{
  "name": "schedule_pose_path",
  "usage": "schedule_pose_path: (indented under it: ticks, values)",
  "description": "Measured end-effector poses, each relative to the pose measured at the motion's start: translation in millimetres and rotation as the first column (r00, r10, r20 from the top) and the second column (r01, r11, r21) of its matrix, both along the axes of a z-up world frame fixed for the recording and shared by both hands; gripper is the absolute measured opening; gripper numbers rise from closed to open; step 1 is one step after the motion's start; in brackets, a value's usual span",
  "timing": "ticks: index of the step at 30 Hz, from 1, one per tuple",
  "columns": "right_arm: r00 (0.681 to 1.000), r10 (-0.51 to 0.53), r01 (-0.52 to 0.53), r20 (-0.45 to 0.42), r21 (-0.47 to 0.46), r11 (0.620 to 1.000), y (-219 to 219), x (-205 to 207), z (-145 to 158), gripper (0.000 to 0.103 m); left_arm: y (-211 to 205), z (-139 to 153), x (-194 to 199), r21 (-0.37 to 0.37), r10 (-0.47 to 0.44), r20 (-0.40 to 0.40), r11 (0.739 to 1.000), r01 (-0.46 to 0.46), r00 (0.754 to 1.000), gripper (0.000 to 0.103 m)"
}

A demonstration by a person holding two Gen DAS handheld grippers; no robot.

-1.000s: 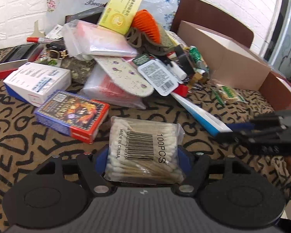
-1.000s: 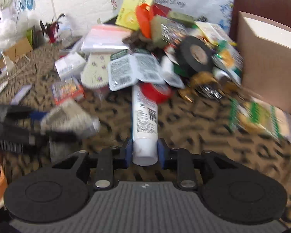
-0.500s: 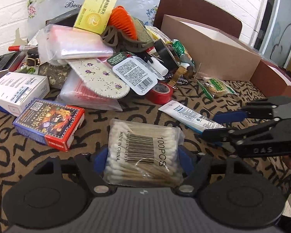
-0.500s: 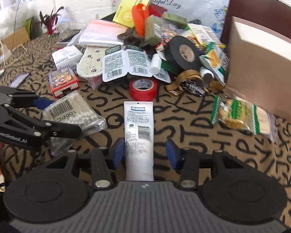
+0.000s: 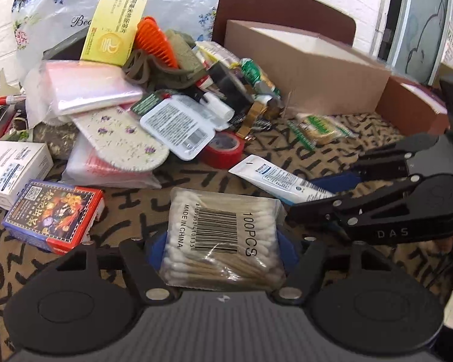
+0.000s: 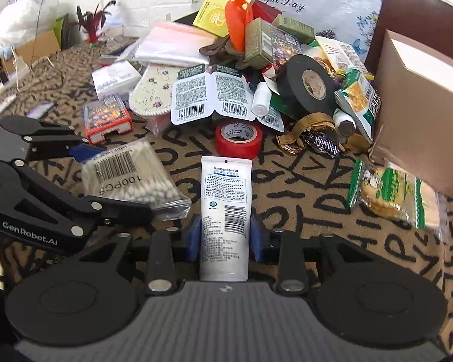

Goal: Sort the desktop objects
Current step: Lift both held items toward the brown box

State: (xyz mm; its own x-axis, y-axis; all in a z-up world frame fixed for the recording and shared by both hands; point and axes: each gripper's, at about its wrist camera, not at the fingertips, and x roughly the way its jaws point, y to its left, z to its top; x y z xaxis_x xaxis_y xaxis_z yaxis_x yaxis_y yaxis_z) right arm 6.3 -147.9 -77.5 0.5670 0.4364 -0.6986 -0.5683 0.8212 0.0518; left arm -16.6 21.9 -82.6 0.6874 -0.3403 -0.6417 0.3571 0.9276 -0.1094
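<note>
A clear bag of cotton swabs (image 5: pixel 223 235) marked 100PCS sits between the blue pads of my left gripper (image 5: pixel 222 247), which is shut on it just above the patterned cloth. In the right wrist view the same bag (image 6: pixel 130 178) shows at the left, held in the left gripper (image 6: pixel 117 181). A white tube (image 6: pixel 225 199) with a barcode lies lengthwise in my right gripper (image 6: pixel 225 238). Its jaws are closing and the blue pads touch the tube's sides. From the left wrist view, the tube (image 5: pixel 274 178) runs into the right gripper (image 5: pixel 311 196).
A heap of small goods fills the back: red tape roll (image 6: pixel 238 135), black tape roll (image 6: pixel 308 84), yellow box (image 5: pixel 114 24), orange brush (image 5: pixel 155 42). A card deck (image 5: pixel 54 214) lies left, a snack packet (image 6: pixel 392 193) right, beside an open brown box (image 5: pixel 311 69).
The right gripper pulled the tube out of the heap, opened around it, and has closed back onto its sides. The left gripper, still holding the swab bag, shifted slightly.
</note>
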Motion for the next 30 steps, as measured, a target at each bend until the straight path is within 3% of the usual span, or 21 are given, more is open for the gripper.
schedule_pose_path:
  ticks: [6,14,22,26,30]
  values:
    - [0.999,-0.041,0.039,0.028,0.065,0.997,-29,-5,21,0.032,-10,34,3,-0.058,-0.053,0.070,0.997,0.058,0.996,0.072]
    - [0.966,-0.191,0.177,0.173,0.093,0.980,-79,16,72,0.032,-48,94,55,-0.199,-0.093,0.161,0.972,0.125,0.983,0.072]
    - [0.890,-0.344,0.317,0.299,0.136,0.939,-129,72,126,0.032,-105,139,134,-0.310,-0.026,0.234,0.946,0.100,0.972,0.073]
    - [0.827,-0.448,0.423,0.340,0.151,0.894,-161,106,135,0.032,-141,142,168,-0.307,-0.006,0.276,0.947,0.094,0.961,0.073]
    - [0.794,-0.534,0.499,0.290,0.189,0.846,-189,142,125,0.032,-173,127,198,-0.255,0.001,0.256,0.965,0.067,0.967,0.073]
